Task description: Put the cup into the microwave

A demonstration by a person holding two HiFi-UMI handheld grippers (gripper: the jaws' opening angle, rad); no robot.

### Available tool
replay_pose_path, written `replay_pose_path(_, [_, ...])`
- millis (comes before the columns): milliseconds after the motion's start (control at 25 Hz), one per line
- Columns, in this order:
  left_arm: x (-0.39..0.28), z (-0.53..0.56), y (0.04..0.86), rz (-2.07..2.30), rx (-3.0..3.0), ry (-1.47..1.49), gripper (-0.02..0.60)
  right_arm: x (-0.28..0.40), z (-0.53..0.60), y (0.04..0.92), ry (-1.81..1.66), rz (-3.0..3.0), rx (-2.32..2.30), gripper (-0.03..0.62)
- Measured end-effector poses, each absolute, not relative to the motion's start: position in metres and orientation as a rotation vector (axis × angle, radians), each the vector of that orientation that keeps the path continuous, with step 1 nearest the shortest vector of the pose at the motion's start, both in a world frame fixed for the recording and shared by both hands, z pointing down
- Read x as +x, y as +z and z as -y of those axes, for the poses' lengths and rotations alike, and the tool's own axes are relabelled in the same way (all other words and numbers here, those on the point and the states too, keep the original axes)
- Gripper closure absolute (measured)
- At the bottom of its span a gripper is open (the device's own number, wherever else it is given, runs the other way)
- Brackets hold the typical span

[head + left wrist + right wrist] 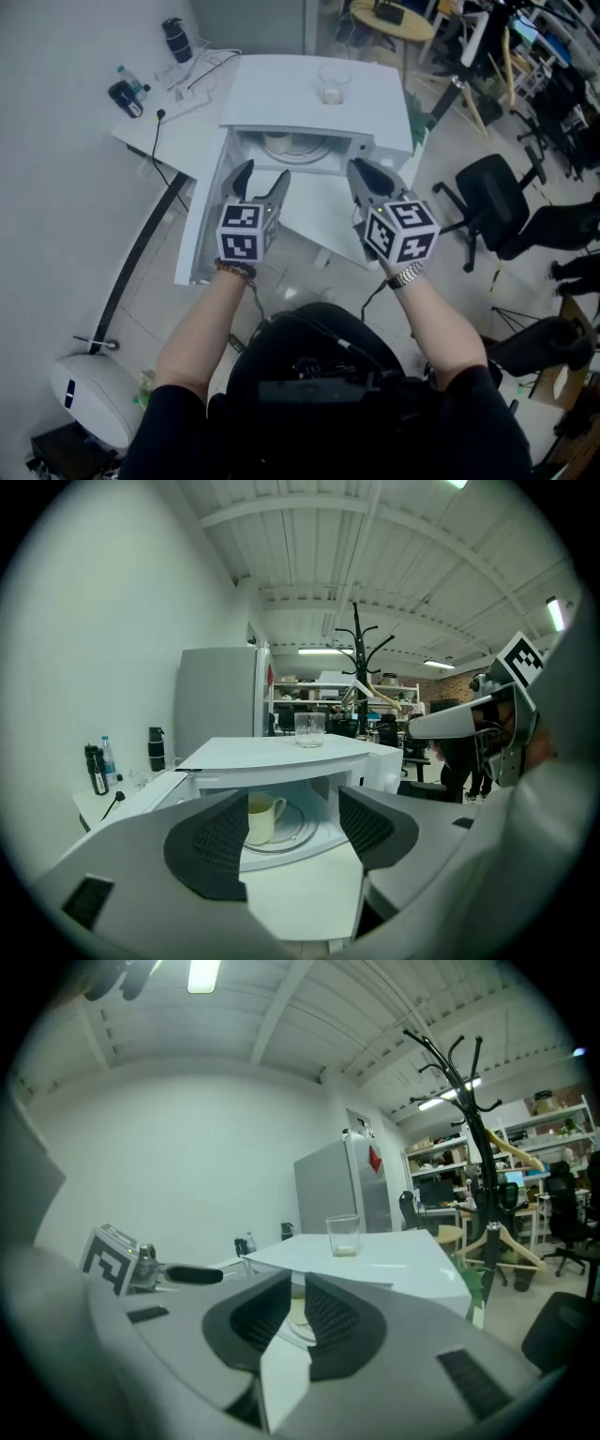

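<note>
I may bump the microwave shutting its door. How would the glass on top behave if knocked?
The glass looks clear and thin-walled, so probably fragile. It stands upright, taller than wide, nearly empty, so likely light and apt to tip. The microwave's top looks smooth, so it may slide.

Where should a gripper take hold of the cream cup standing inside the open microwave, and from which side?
Across its body below the rim, coming in level through the open front of the microwave. The cup stands upright on the turntable, walls close off every other side, and its handle points right, so the body is probably the easier hold.
</note>
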State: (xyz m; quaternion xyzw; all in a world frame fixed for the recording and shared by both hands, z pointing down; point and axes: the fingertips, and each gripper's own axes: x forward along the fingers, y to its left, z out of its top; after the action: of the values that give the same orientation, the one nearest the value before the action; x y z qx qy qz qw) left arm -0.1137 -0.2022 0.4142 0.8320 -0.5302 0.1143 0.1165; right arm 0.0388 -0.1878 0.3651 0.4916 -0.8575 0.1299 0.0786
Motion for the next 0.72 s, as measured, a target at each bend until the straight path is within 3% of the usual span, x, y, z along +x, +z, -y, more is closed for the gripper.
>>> replay_pose_path(360, [-0.119,0.178,0.393,1.451,2.528,0.302,0.408,0.032,0.187,0.346,0.327,2.537,1.558,0.514])
replay_pose_path(440, [-0.121,0.174,0.388,1.441,2.546,0.296,0.471,0.03,0.189,0.342,0.316,2.529,1.569,0.514])
replay_pose_path(560, [-0.122,0.169,0.381,1.441,2.572,0.287,0.545,0.027,0.192,0.339,0.307,2.52,1.584,0.477])
replay_pose_path(720, [-0.123,0.164,0.373,1.44,2.593,0.284,0.574,0.023,0.196,0.338,0.307,2.513,1.596,0.43])
